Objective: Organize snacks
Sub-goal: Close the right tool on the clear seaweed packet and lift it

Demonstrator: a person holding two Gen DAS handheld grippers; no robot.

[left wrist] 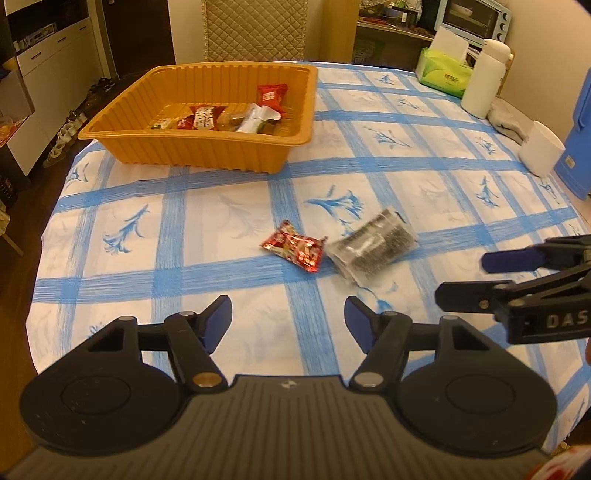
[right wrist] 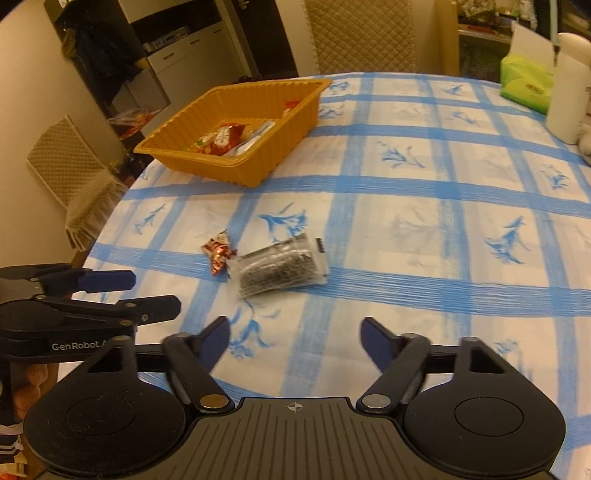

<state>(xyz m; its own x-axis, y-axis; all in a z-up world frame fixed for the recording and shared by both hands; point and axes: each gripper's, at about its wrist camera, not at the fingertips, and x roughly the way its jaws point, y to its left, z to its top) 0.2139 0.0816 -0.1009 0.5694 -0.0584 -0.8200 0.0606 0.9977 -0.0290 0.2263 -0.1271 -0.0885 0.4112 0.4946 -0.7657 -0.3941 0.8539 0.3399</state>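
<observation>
An orange plastic basket (left wrist: pixel 122 122) (right wrist: pixel 280 147) holding several wrapped snacks sits at the table's far left. A red candy wrapper (left wrist: pixel 293 246) (right wrist: pixel 218 253) and a clear packet of dark snack (left wrist: pixel 373 247) (right wrist: pixel 282 267) lie side by side on the blue-checked tablecloth. My left gripper (left wrist: pixel 288 314) is open and empty, just short of them; it also shows in the right wrist view (right wrist: pixel 147 295). My right gripper (right wrist: pixel 295 334) is open and empty, near the packet; it also shows at the right of the left wrist view (left wrist: pixel 465 277).
A green tissue box (left wrist: pixel 445 72), a white bottle (left wrist: pixel 484 79), a white cup (left wrist: pixel 541 149) and a blue container (left wrist: pixel 581 140) stand at the far right. Quilted chairs stand behind (left wrist: pixel 255 29) and left of the table (right wrist: pixel 70 177). The table edge curves at the left.
</observation>
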